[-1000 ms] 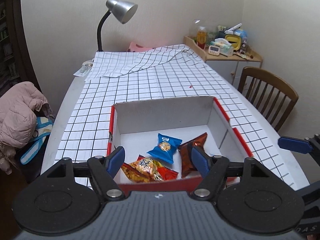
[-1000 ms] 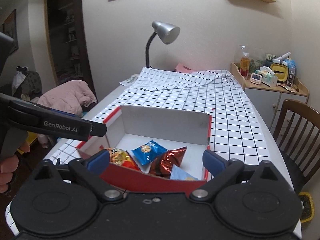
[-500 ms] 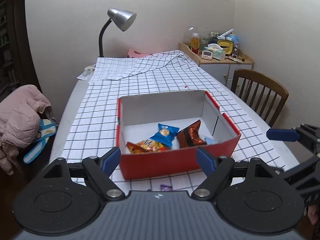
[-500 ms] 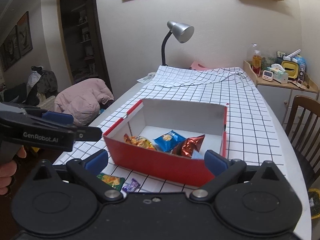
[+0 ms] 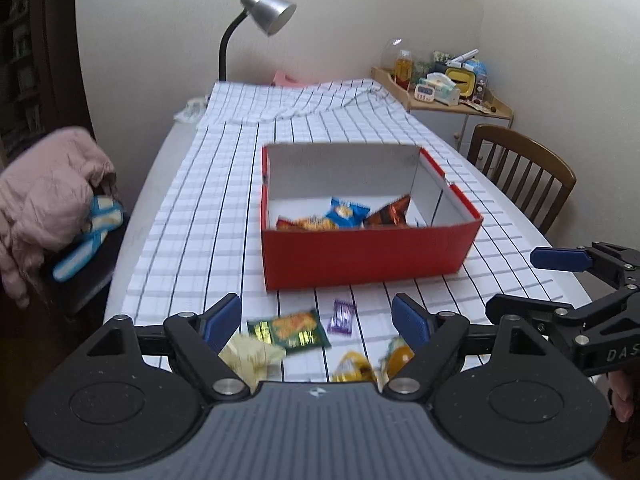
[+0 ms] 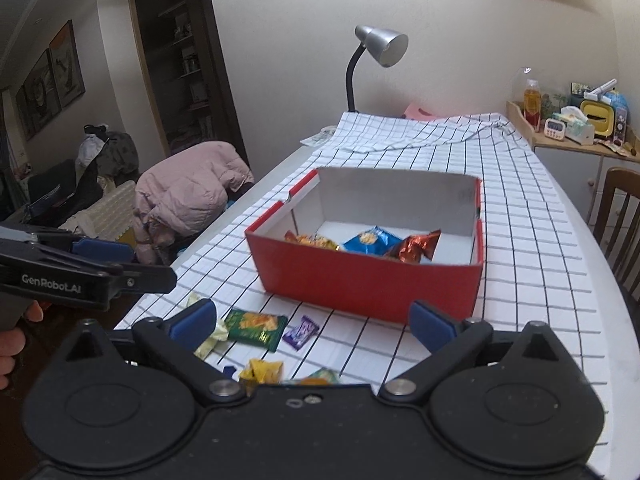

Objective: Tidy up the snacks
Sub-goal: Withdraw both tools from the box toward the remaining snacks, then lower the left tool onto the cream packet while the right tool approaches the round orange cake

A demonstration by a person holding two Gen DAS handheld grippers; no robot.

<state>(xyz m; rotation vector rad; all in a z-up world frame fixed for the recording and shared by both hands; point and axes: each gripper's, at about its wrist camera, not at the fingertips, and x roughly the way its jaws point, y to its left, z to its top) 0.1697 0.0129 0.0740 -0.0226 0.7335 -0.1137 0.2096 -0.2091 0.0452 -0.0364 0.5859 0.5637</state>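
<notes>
From the left wrist, the open left gripper (image 5: pixel 318 318) hovers empty above a glossy green foil snack packet (image 5: pixel 289 328) lying flat, long axis running 9 to 3 o'clock, with the rectangular red cardboard box (image 5: pixel 368 254) at 12 o'clock. From the right wrist, the right gripper (image 6: pixel 314 322) is likewise spread and empty; the packet (image 6: pixel 256 327) lies at 10 o'clock on the checked cloth (image 6: pixel 520 216), just before the box (image 6: pixel 360 284).

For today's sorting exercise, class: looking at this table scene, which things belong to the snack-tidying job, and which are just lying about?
Part of the job:
- red box
- blue packet and brown packet inside it
- green packet, purple sweet, yellow packet loose on the cloth
- left tool and right tool, both open

Just lying about:
- desk lamp
- pink jacket
- wooden chair
- timer
</notes>
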